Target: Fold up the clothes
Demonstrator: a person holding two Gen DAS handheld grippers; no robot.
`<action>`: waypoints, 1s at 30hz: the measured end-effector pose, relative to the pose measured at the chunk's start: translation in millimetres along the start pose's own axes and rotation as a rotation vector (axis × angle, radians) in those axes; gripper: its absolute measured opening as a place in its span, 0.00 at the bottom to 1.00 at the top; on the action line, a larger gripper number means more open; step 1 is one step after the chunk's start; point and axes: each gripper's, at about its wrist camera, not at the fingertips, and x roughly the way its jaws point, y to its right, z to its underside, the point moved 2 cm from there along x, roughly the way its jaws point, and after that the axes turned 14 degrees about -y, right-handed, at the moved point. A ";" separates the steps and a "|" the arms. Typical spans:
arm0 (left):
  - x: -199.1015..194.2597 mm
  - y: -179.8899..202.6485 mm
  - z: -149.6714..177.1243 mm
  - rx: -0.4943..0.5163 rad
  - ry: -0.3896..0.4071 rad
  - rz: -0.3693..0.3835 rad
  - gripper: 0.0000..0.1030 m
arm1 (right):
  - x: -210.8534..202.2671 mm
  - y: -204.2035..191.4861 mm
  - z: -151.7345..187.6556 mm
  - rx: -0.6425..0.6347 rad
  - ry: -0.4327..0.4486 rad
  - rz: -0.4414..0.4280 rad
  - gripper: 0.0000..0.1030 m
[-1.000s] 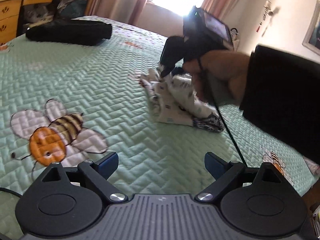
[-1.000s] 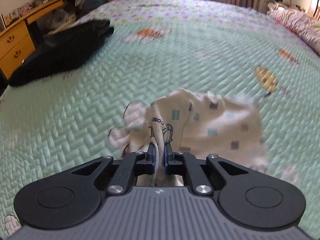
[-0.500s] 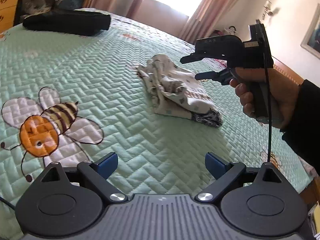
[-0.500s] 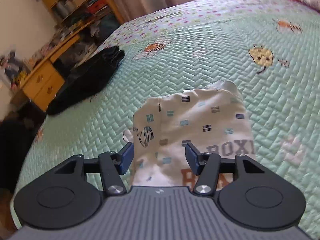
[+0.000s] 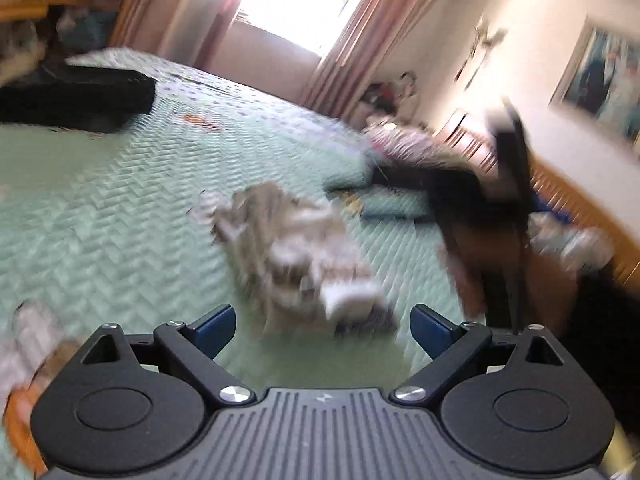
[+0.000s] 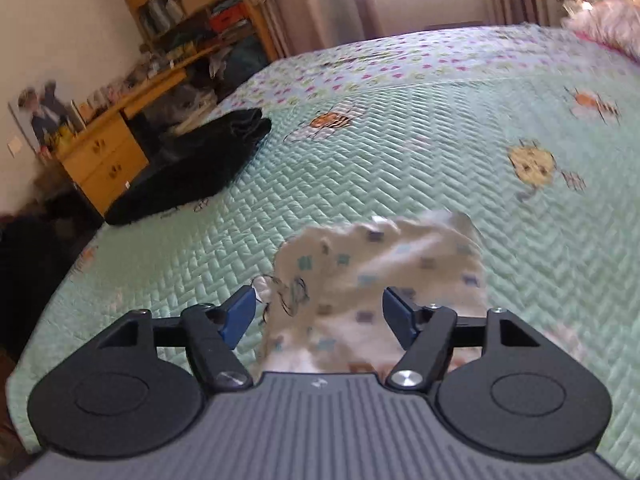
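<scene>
While both grippers' jaws stand spread, the right's still opening, a crumpled garment (image 6: 384, 280) and black bundle (image 6: 192, 168) lie on the quilt (image 6: 400, 160).

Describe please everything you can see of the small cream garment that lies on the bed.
The cream garment is small, of soft fabric printed with little blue and grey squares. It lies crumpled in a loose heap on the green quilted bedspread, not yet folded flat. The right claw is above its near edge, jaws opening, pads not pressing it. The left claw is open and apart from it.

left gripper (image 5: 322, 330) open, right gripper (image 6: 316, 316) opening
</scene>
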 end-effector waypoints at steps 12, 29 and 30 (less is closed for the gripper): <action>139.0 -123.9 -115.5 -0.429 -0.164 0.460 0.92 | -22.8 54.0 69.0 0.103 0.070 -0.157 0.70; 214.1 -142.0 -141.4 -0.534 -0.232 0.546 0.97 | 8.8 -16.0 38.8 -0.171 0.064 -0.173 0.71; 217.5 -140.8 -144.1 -0.535 -0.232 0.551 0.97 | 15.2 -21.9 36.5 -0.198 0.052 -0.161 0.72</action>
